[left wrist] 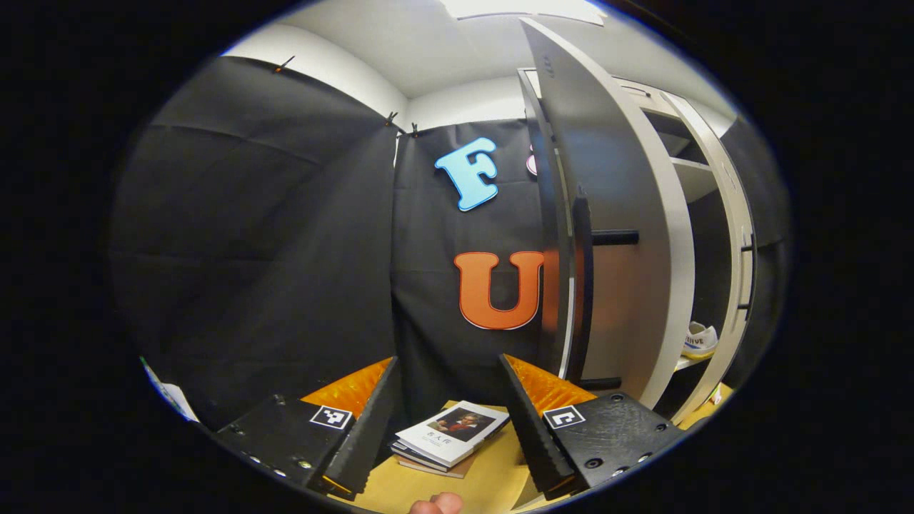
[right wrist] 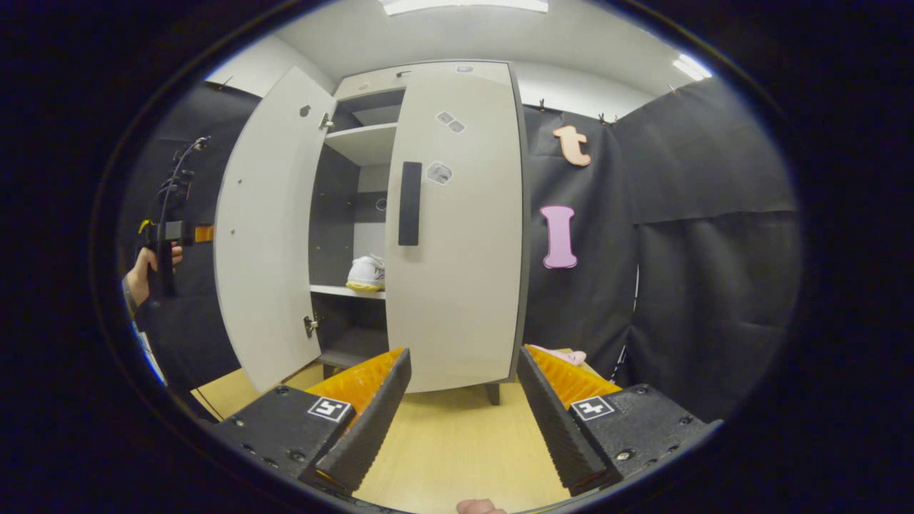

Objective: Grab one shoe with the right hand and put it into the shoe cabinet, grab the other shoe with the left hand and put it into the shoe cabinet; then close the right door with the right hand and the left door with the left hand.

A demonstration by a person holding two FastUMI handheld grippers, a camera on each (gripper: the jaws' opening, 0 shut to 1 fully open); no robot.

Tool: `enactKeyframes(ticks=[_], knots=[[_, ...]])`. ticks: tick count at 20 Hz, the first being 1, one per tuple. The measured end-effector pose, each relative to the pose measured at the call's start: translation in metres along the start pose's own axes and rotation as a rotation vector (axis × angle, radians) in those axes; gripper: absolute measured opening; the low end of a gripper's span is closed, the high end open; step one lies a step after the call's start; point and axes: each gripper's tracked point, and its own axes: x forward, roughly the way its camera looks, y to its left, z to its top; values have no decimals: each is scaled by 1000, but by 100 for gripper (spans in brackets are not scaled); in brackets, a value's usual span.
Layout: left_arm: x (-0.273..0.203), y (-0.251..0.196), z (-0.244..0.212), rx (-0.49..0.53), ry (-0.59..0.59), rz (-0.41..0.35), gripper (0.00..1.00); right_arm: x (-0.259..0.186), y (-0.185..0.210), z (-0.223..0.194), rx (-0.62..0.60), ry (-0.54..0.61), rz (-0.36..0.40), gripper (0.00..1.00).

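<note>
In the right gripper view the shoe cabinet stands in the middle of the frame on a pale wooden floor. Its right door is closed flat against the front, with a dark vertical handle near its left edge. The left door stands swung open toward the left of the frame, leaving a gap through which shelves show. On the middle shelf, just left of the closed door's edge, a white shoe rests on its sole, partly hidden behind that door. The right gripper sits at the bottom of this view with its 2 fingers spread apart and nothing between them. At the far left of the frame, beside the outer face of the open door, a hand holds the other gripper upright, apart from the door. In the left gripper view the open left door fills the centre right, seen nearly edge-on, with its dark handle facing the camera. Past it, at the right of the frame, the white shoe lies on a shelf inside the cabinet. The left gripper at the bottom has its fingers wide apart, holding nothing, and between them on the floor lies a small stack of books.
</note>
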Motion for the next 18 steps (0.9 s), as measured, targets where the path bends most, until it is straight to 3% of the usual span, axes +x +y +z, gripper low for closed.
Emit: enactKeyframes(ticks=[1,2,3,7,8,9,14,18], knots=[[-2,0,0,-9,-2,4,82,0,-1,1,0,-3,-2,97],[-3,-2,1,-14,-4,8,72,0,-2,2,-4,-6,-2,97],[-4,-5,0,-13,-4,3,83,1,-3,3,-9,-9,-6,97],[-14,-35,2,-14,-4,-60,86,3,-10,3,-22,-10,-20,97],[-17,-47,3,-14,-7,-79,72,2,-11,3,-18,-11,-22,97],[-19,-59,3,-11,-10,-98,86,2,-12,3,-16,-11,-23,97],[-27,-116,3,-15,-16,-148,86,-1,-29,-1,-4,-1,-54,97],[-20,-176,2,-21,-19,-243,86,-3,-47,-2,19,2,-91,97]])
